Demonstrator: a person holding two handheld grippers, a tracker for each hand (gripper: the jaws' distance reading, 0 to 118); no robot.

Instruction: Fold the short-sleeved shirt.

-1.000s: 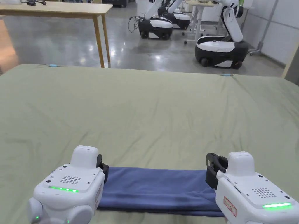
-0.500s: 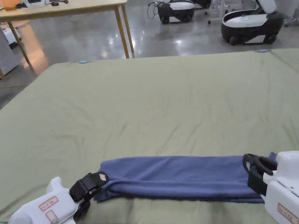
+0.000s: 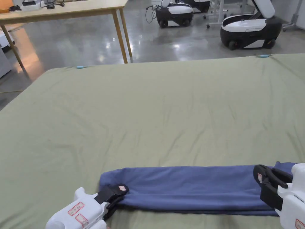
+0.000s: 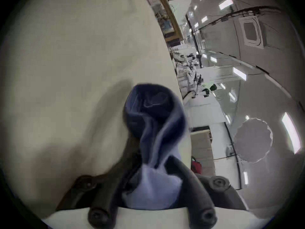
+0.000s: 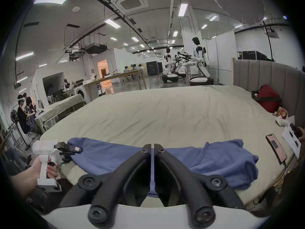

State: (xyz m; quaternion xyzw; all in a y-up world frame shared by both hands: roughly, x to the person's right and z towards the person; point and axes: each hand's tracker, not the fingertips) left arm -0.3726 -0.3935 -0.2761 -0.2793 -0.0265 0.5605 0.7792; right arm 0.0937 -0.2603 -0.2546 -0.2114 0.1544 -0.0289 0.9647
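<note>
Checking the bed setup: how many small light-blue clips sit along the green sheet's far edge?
2: one clip near the far-left corner, the other clip toward the far right. More may be hidden outside the frame.

plain blue shirt (image 3: 190, 190); olive-green sheet (image 3: 155, 113); black claw (image 3: 117, 195), white body.

Bright ceiling strip lights (image 5: 112, 23); gripper views fisheye-warped, left one blurred, perhaps by motion.

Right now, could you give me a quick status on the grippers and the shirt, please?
Left gripper shut on shirt end. Right gripper jaws together, cloth between them unclear. Shirt folded into long band on bed. Phone lies beside it.
</note>
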